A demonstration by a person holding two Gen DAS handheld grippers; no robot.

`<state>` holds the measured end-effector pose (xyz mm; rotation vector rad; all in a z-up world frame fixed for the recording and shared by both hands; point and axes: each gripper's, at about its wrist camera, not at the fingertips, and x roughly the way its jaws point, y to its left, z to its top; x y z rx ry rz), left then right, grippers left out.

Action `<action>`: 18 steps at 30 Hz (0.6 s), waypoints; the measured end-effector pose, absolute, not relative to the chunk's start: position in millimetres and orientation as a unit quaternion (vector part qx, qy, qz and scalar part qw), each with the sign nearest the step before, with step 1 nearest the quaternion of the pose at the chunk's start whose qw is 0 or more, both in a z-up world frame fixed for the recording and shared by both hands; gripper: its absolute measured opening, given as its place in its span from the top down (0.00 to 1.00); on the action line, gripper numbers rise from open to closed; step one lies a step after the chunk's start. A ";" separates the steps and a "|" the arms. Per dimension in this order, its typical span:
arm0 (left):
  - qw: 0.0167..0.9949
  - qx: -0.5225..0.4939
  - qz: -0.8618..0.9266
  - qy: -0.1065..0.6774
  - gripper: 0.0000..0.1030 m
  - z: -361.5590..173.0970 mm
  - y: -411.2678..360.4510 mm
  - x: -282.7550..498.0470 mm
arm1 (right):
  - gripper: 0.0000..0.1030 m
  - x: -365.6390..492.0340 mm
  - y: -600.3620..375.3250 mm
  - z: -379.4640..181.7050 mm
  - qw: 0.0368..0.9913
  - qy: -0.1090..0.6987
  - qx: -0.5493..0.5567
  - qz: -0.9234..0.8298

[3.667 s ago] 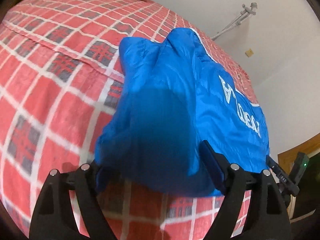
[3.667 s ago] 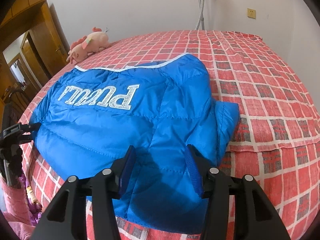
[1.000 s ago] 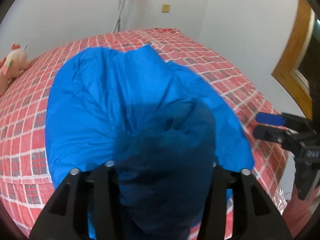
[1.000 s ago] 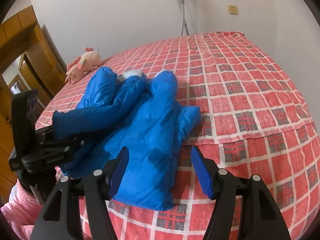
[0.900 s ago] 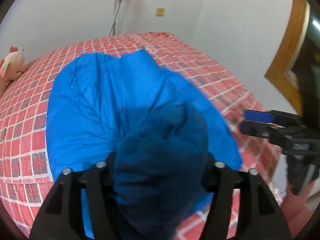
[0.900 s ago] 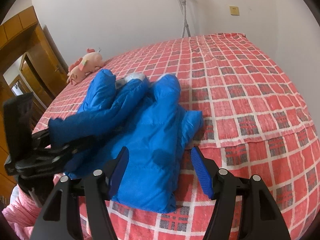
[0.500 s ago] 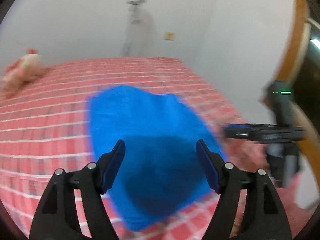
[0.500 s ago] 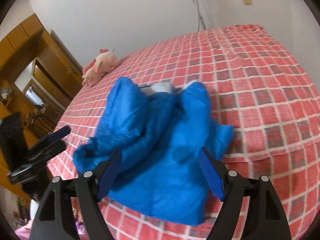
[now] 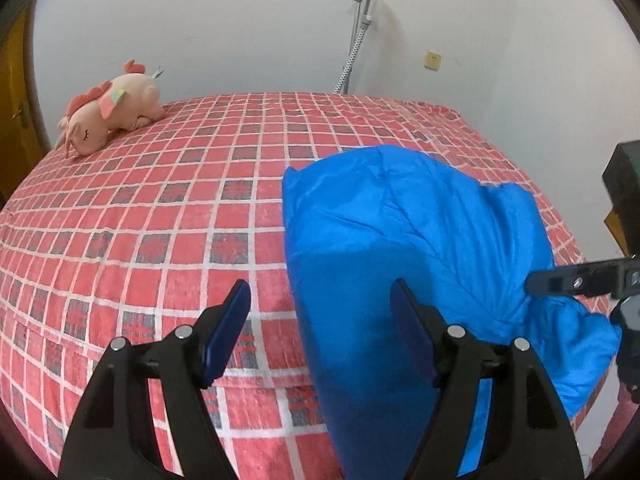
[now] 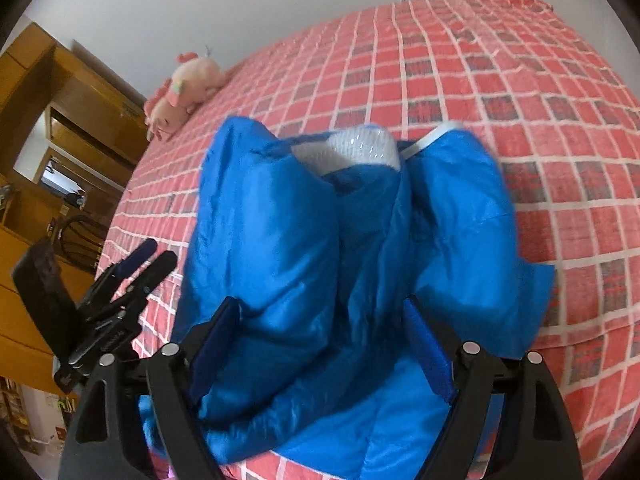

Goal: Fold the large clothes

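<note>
At the bed's near edge, toward its right-hand corner as the left wrist view shows it, the blue puffer jacket [image 9: 404, 240] lies bunched on the red checked bedspread [image 9: 160, 208], one end drooping over the side. The left gripper [image 9: 320, 320] has just been opening; its fingers stand wide, with only the jacket's left edge showing between them and neither pad pressing on it. The right gripper [image 10: 320, 344] has also just been opening and stands wide around a puffed blue fold, apparently not clamping it. By the look of it, a fold has just been let go and the step in hand is the release. The next move likely calls for fresh grips on an outer edge to flatten or fold the lumpy bundle. A pink plush toy [image 9: 108, 116] sits well apart at the far left corner. The jacket's lower end is cut off by the right wrist view's frame, its white lining [image 10: 348, 148] only peeks out, and its layering is hard to read.
</note>
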<state>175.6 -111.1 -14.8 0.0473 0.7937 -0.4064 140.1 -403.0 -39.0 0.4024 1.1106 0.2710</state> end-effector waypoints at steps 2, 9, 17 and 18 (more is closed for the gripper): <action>0.904 0.021 -0.194 0.381 0.31 -16.6 -109.5 179.5 | 0.19 146.8 -396.6 -45.2 0.818 0.530 0.185 0.126; 0.908 0.016 -0.186 0.375 0.31 -24.4 -102.0 188.5 | 0.34 160.0 -383.8 -55.1 0.822 0.530 0.168 0.121; 0.907 0.018 -0.187 0.376 0.31 -29.0 -100.7 189.2 | 0.64 152.7 -375.5 -44.7 0.845 0.499 0.144 0.126; 0.908 0.018 -0.186 0.376 0.31 -29.1 -100.8 189.0 | 0.66 152.5 -374.3 -43.0 0.846 0.498 0.140 0.127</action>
